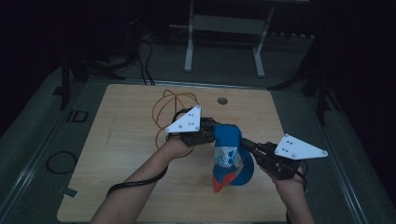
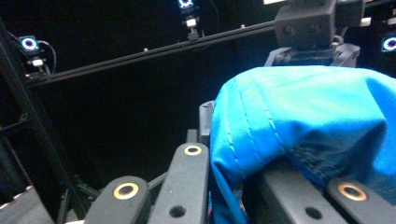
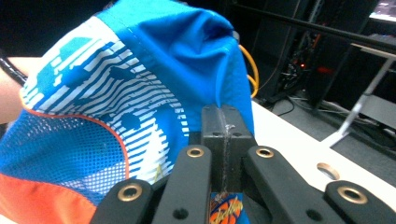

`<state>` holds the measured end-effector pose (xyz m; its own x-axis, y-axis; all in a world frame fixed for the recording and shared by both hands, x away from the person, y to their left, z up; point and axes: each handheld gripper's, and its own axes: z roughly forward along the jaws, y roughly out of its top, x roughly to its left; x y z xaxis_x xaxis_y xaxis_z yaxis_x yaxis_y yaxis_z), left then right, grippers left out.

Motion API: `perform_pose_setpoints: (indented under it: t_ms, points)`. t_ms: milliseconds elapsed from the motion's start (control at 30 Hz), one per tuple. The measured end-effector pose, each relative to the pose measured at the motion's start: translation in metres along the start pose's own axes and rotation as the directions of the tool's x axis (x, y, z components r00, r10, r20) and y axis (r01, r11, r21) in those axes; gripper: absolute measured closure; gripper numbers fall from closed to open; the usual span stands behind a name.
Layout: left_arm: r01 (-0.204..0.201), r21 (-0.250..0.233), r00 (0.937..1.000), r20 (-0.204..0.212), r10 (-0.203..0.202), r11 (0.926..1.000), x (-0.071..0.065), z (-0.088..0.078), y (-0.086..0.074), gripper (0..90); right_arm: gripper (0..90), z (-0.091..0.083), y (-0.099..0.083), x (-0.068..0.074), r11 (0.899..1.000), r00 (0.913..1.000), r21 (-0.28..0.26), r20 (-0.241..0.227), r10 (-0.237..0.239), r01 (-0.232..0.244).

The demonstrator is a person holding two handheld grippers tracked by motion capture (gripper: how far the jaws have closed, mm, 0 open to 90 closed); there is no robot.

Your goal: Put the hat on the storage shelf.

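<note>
A blue cap (image 1: pixel 228 154) with white stripes, blue mesh and an orange edge hangs above the wooden table (image 1: pixel 121 140) between both grippers. My left gripper (image 1: pixel 212 133) is shut on the cap's upper part; in the left gripper view the blue cloth (image 2: pixel 303 107) drapes over and between the jaws of the left gripper (image 2: pixel 224 140). From the right, my right gripper (image 1: pixel 247 145) is shut on the cap's side. The right gripper view has the right gripper (image 3: pixel 224 116) with its jaws pressed together on the cap (image 3: pixel 140 70), and a small printed tag shows below them.
An orange cable (image 1: pixel 175 105) loops on the table behind the left hand. A round hole (image 1: pixel 222 100) sits near the table's far edge. A white stand (image 1: pixel 224 28) is on the floor beyond, and a black cable ring (image 1: pixel 60 162) lies on the floor at left.
</note>
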<state>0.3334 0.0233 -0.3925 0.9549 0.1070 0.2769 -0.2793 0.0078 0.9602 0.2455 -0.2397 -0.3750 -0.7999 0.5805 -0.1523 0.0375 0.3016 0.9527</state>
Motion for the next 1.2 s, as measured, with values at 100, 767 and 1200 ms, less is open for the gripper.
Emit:
perform_pose_setpoints:
  t_ms: [100,767,1200]
  points:
    - [-0.011,0.019,0.9998,-0.016,0.011,0.9997,0.0,-0.002,0.001,89.5,90.0,-0.002,0.002,0.0,1.0,0.9998,0.005,0.018,-0.005,0.005]
    - [0.012,0.161,0.9991,-0.042,-0.005,0.9869,-0.004,-0.023,0.006,66.9,90.0,-0.024,0.016,-0.019,0.998,0.9951,-0.057,0.093,0.033,-0.028]
    - [-0.012,0.255,0.9986,-0.047,0.025,0.9669,-0.014,-0.034,0.007,51.3,90.0,-0.032,0.02,-0.026,0.998,0.9912,-0.06,0.127,0.039,-0.031]
